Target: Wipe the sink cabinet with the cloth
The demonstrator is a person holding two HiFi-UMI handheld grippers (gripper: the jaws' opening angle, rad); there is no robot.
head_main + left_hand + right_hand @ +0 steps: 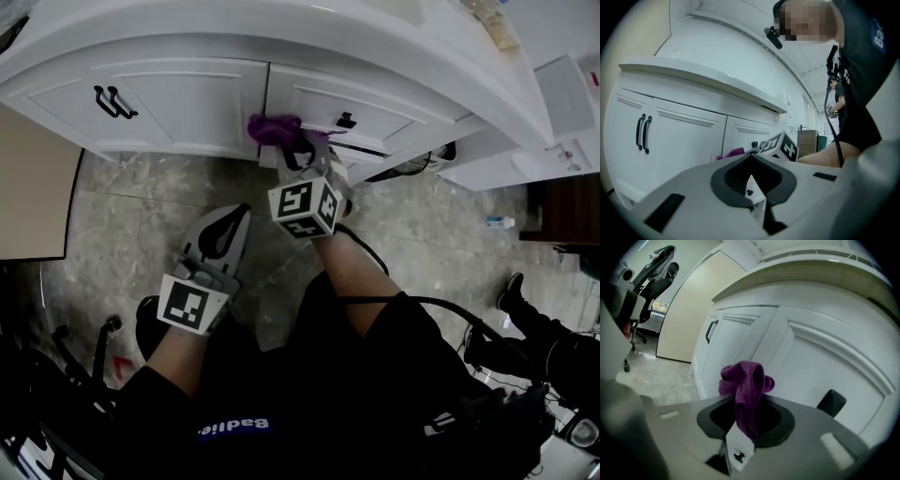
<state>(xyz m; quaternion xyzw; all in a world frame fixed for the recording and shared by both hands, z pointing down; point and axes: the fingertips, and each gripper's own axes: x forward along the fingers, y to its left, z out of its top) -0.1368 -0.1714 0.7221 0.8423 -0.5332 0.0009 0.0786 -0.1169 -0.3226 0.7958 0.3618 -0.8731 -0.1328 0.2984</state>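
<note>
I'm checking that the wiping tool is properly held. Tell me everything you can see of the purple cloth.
The purple cloth is small, knit-textured and soft, bunched into a wad. Its lower part is pinched in the shut right gripper; the wad bulges past its jaws. It sits at the white sink cabinet front, beside a door edge; contact is unclear.

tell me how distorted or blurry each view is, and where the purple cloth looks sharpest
Head view: heavy fisheye bows the sink cabinet into an arc; the cloth is small and soft. Left gripper view: black round vignette, close foreground blurred, cabinet doors crisp. Right gripper view: same vignette; the cloth's weave is sharpest here, pinched in the right gripper.
</note>
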